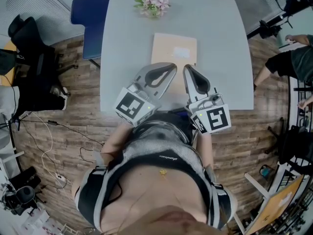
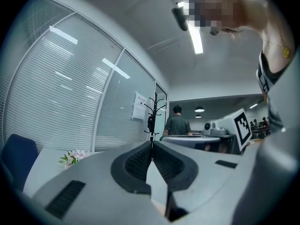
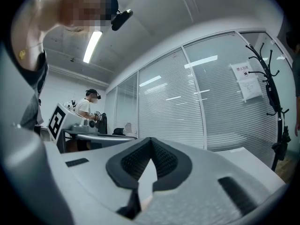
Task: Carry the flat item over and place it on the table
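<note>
On the pale grey table (image 1: 220, 43), which fills most of the head view with a blue chair (image 1: 88, 18) tucked at its far left corner, the flat item (image 1: 173, 50) (a beige sheet or envelope, I would guess) lies flat near the middle, its near edge towards the person. By the look of it, it already rests where the task wants it, so what is left seems to be getting clear of it cleanly. What could go wrong, as I see it, is a nudge: both tools hang right at that near edge, and any forward push or low sweep could catch the thin edge and slide or skew the sheet across the smooth top. Drawing straight back, or up first, seems the safe course. Of the 2 grippers, the left gripper (image 1: 171, 67) has its jaws pressed together with nothing between them, which its own view confirms (image 2: 152, 146); its tip overlaps the item's near edge from above, though I cannot tell whether it touches. The right gripper (image 1: 187, 68) is likewise closed on nothing (image 3: 150, 142), just beside the sheet's near right corner. A small spray of pink flowers (image 1: 152, 5) sits at the far edge, well apart from all this.
</note>
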